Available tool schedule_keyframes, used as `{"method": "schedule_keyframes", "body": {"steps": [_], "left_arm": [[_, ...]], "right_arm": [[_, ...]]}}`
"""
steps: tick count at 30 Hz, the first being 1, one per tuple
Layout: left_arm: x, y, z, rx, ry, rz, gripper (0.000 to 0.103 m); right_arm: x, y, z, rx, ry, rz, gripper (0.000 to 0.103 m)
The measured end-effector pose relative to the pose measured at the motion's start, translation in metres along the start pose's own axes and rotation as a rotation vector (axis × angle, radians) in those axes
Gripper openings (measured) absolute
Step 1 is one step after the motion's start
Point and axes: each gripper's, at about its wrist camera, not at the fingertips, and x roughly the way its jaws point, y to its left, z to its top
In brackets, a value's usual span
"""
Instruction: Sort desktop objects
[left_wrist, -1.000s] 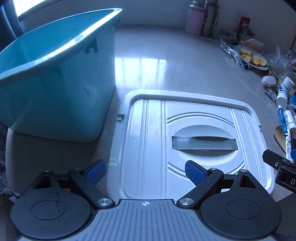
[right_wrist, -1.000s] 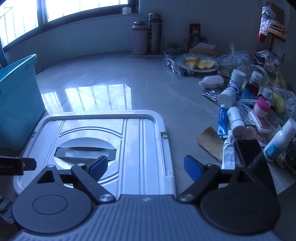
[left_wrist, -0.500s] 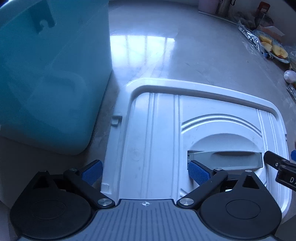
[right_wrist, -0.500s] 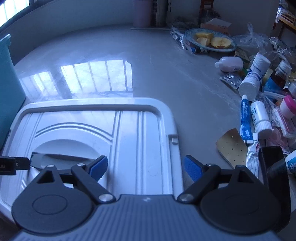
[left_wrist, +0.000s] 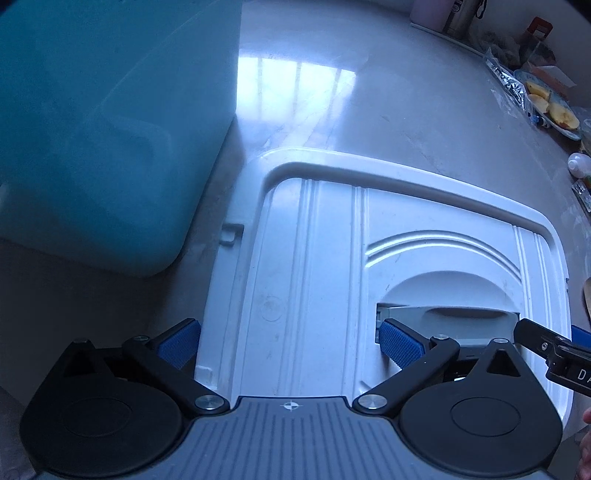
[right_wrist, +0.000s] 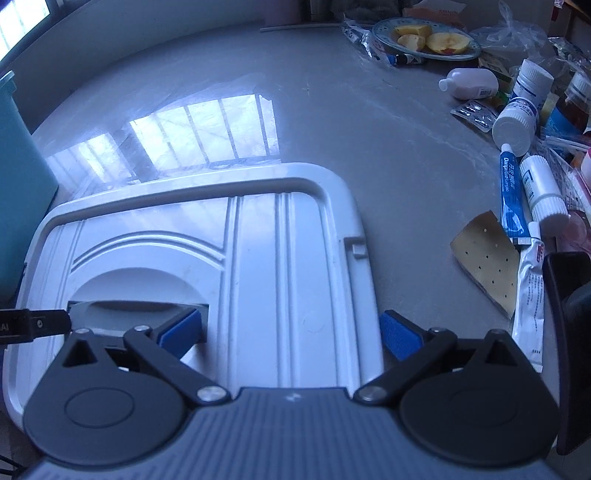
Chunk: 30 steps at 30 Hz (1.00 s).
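A white plastic bin lid (left_wrist: 317, 258) with a grey fold-down handle (left_wrist: 447, 314) lies flat on the grey table; it also shows in the right wrist view (right_wrist: 258, 258). My left gripper (left_wrist: 290, 345) is open, low over the lid's left half, its fingers straddling the left edge and the handle's left end. My right gripper (right_wrist: 291, 332) is open over the lid's right half, its left pad (right_wrist: 183, 328) at the handle's right end (right_wrist: 140, 308), its right pad beyond the lid's right edge. A teal bin (left_wrist: 103, 129) stands left of the lid.
Right of the lid lie a tan plaster (right_wrist: 487, 258), ointment tubes (right_wrist: 511, 195), white pill bottles (right_wrist: 517, 122) and blister packs. A plate of fruit slices (right_wrist: 428, 38) sits at the back right. A dark object (right_wrist: 569, 325) is at the right edge.
Both grippers have moved down and forward onto the lid. Each inner pad has come to an end of the grey handle. The jaws stayed open.
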Motion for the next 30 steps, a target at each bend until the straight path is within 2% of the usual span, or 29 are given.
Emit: {"method": "schedule_keyframes", "body": {"steps": [13, 21, 25, 27, 30], "left_arm": [[-0.015, 0.001, -0.057, 0.012, 0.007, -0.002, 0.103], [-0.012, 0.000, -0.060, 0.032, -0.002, -0.008, 0.103], [-0.010, 0.001, -0.058, 0.035, 0.007, -0.012, 0.103], [-0.010, 0.003, -0.056, 0.038, 0.013, -0.014, 0.103], [-0.009, 0.008, -0.053, 0.049, 0.022, -0.019, 0.103]], "right_arm": [[-0.033, 0.005, -0.059, 0.018, 0.021, -0.006, 0.103], [-0.038, 0.002, -0.065, 0.022, 0.020, 0.001, 0.103], [-0.045, -0.006, -0.060, 0.044, 0.079, 0.003, 0.103], [-0.061, -0.017, -0.064, 0.059, 0.077, 0.044, 0.103], [-0.079, -0.038, -0.077, 0.059, 0.118, 0.096, 0.103]]}}
